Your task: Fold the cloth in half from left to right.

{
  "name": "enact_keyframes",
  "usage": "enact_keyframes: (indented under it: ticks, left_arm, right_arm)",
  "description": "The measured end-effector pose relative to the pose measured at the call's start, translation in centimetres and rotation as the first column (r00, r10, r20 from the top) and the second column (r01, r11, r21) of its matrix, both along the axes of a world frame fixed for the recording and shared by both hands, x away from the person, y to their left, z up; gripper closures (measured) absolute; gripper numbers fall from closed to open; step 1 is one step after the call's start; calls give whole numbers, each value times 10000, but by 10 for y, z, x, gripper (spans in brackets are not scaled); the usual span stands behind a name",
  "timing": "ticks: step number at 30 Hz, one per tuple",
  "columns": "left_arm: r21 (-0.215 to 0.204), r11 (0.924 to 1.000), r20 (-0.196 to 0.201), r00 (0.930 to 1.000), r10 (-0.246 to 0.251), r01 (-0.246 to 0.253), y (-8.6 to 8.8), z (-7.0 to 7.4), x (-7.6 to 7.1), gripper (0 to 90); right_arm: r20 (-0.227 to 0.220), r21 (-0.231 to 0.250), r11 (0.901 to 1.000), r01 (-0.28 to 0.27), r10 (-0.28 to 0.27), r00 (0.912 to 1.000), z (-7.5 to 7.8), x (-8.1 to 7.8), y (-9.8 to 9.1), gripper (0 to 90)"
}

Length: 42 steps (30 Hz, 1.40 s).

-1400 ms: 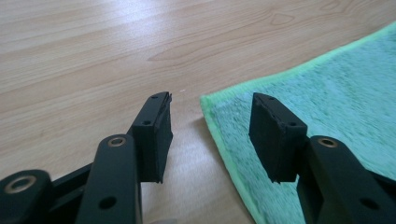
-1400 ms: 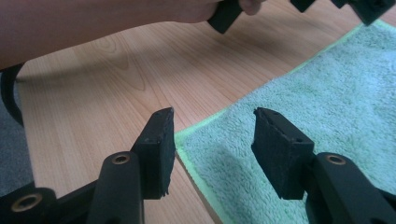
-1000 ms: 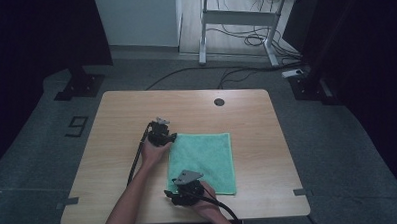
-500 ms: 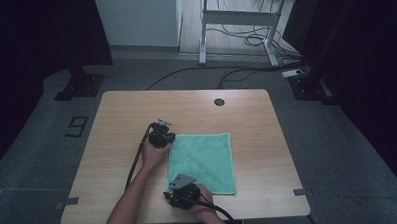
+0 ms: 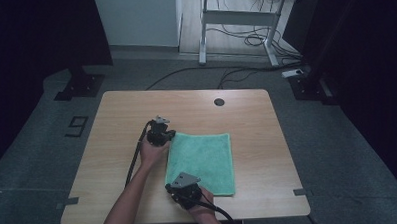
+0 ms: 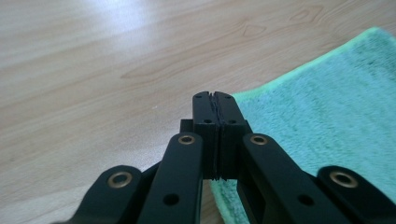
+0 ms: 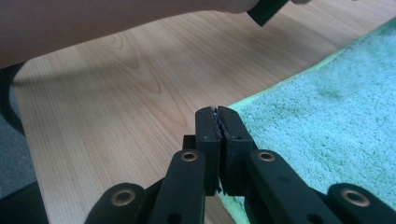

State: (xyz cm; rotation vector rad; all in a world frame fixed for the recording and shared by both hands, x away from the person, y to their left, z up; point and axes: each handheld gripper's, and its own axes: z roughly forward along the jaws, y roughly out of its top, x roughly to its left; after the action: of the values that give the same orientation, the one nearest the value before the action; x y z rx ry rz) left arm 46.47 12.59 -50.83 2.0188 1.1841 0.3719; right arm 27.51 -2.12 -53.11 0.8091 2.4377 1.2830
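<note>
A green towel [image 5: 203, 157] lies flat on the wooden table [image 5: 267, 119]. My left gripper [image 5: 169, 136] sits at the towel's far left corner. In the left gripper view its jaws have just been closing and now stand pressed together [image 6: 213, 95], with the towel's [image 6: 327, 107] edge running in under the tips. My right gripper [image 5: 175, 187] is at the near left corner. Its jaws have also just closed [image 7: 216, 111] where the towel's [image 7: 327, 102] edge meets them. The cloth between the pads is hidden.
A round dark grommet [image 5: 219, 102] sits in the table near its far edge. The left forearm [image 7: 116, 23] crosses the top of the right gripper view. Beyond the table stand a white desk frame [image 5: 238, 25] and floor cables.
The right gripper has shifted slightly toward the table's near edge. The left gripper stays at the far left corner, and the towel keeps its shape.
</note>
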Motion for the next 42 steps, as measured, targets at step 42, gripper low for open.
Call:
enact_keyframes:
  ticks: [42]
  left_arm:
    - [-109, 9998, 471, 9987, -182, 187, -3, 47, -14, 885]
  right_arm:
    - [318, 862, 9959, 272, -300, 9990, 16, -8, -6, 873]
